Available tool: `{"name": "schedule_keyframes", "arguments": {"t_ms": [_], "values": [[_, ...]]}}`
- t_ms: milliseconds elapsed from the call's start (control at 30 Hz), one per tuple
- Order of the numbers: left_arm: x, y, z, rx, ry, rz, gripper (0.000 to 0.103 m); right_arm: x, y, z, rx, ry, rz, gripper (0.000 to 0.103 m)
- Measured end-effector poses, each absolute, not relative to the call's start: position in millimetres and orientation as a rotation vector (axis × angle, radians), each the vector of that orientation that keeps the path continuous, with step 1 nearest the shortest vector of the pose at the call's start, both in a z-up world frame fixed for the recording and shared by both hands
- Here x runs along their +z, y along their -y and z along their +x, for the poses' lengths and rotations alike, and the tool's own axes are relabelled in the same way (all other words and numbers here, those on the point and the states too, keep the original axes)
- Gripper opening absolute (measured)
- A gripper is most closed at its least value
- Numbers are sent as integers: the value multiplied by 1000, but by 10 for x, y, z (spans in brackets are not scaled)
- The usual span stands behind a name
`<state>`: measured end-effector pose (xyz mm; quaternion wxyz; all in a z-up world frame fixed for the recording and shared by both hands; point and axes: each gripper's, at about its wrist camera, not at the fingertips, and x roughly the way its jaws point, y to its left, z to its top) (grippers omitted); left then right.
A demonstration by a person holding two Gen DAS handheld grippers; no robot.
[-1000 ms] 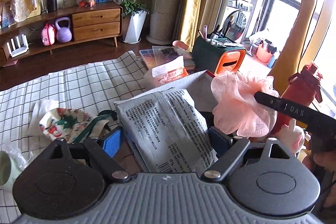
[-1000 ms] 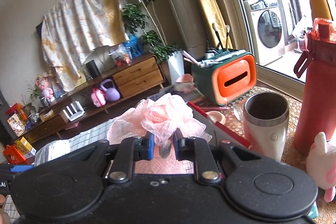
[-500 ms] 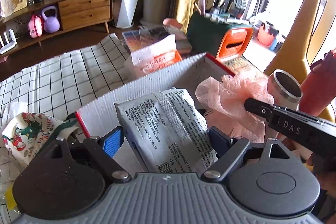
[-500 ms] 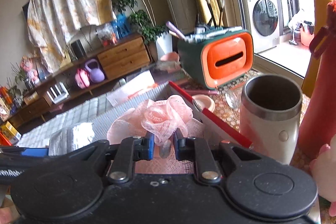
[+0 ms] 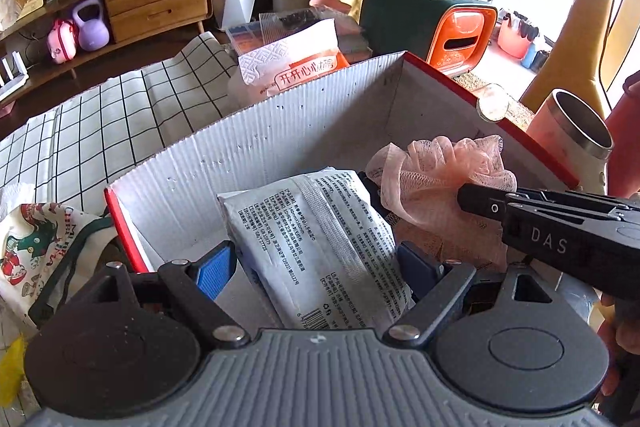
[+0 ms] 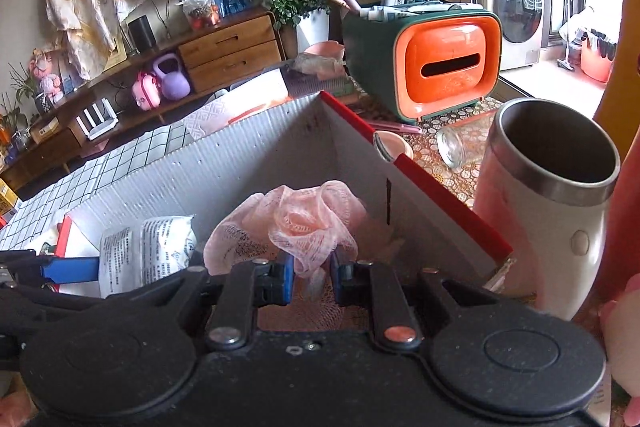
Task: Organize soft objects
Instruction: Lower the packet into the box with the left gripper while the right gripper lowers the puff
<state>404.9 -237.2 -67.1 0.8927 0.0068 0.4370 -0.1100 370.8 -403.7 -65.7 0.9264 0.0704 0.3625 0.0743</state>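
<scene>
The white corrugated box point(image 5: 280, 131) with red edges takes up the middle of both views, its open top facing up, standing on the table point(image 6: 448, 167) beside the checked cloth point(image 5: 100, 115). Both tools reach over its rim into the opening.

The left tool point(image 5: 316, 269) has its 2 blue pads spread wide around a white printed packet point(image 5: 320, 243), which stands tilted between them over the box interior. The right pad sits against the packet's edge; the left pad shows a small gap from it, so I cannot tell how firmly the packet is gripped.

The right tool point(image 6: 313, 277) is narrowed down, its blue pads pinching the lower folds of a pink mesh bath pouf point(image 6: 296, 223). The pouf bulges above and ahead of the pads, inside the box near the corner with the red-edged wall. In the left wrist view the pouf point(image 5: 436, 175) sits just right of the packet, with the right tool's black finger coming in from the right.

A steel-rimmed white mug point(image 6: 556, 187) stands outside the box, just beyond the red-edged wall.
</scene>
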Motion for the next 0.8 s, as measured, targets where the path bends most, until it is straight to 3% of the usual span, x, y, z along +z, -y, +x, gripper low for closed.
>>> {"name": "schedule_keyframes", "arguments": {"t_ms": [200, 800], "values": [[-755, 2390, 4103, -224, -932, 27, 88, -675, 4010, 3754, 155, -747, 138, 20], [-613, 2275, 3923, -223, -927, -17, 89, -513, 3998, 3615, 148, -751, 128, 56]]}}
